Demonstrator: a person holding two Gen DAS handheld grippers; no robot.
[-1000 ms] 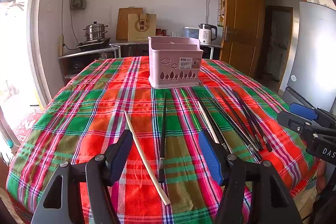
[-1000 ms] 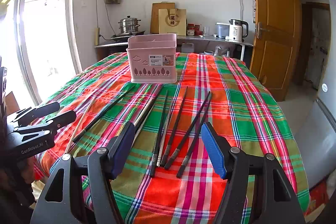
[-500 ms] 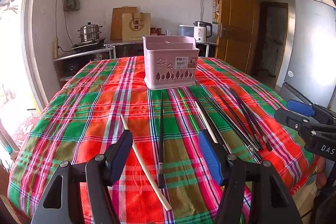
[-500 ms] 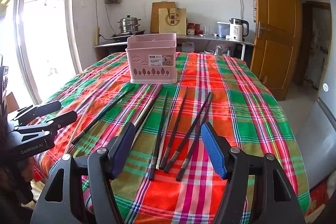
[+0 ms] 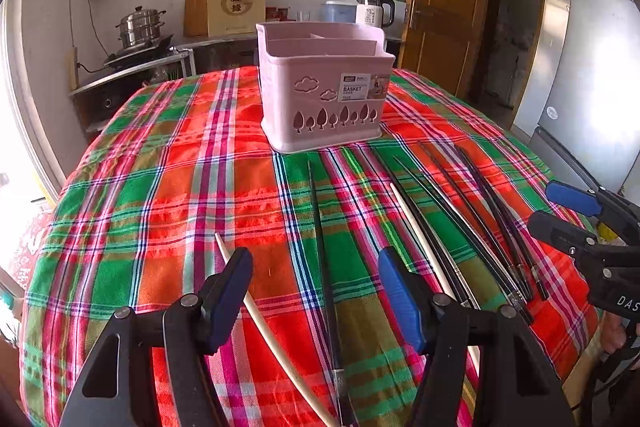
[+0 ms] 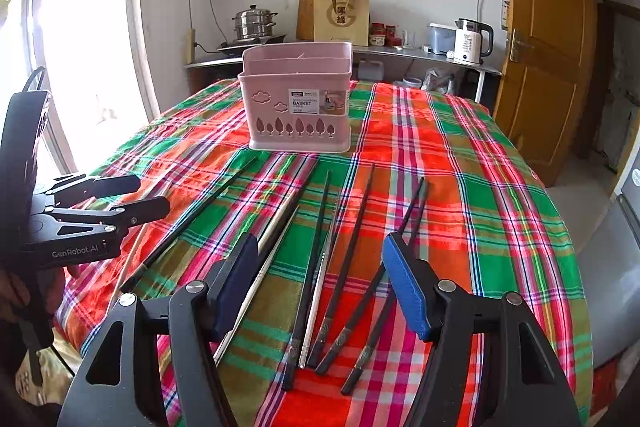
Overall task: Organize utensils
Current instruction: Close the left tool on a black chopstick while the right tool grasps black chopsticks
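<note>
Chopsticks (image 6: 320, 259) lie scattered flat on the plaid-clothed desk (image 6: 480, 195), in front of the upright pink utensil basket (image 6: 298, 103). The right hand-held gripper (image 6: 320, 287) hovers above several dark pairs, its jaws spread but just closing slightly, pinching nothing. The left hand-held gripper (image 5: 316, 299) hangs spread over a black chopstick (image 5: 320, 227) and a pale one (image 5: 264, 323).

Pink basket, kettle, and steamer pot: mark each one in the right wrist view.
pink basket (image 6: 296, 107): right wrist view, on its front wall beside the label.
kettle (image 6: 469, 45): right wrist view, on its white body.
steamer pot (image 6: 254, 23): right wrist view, on its steel side below the lid.
</note>
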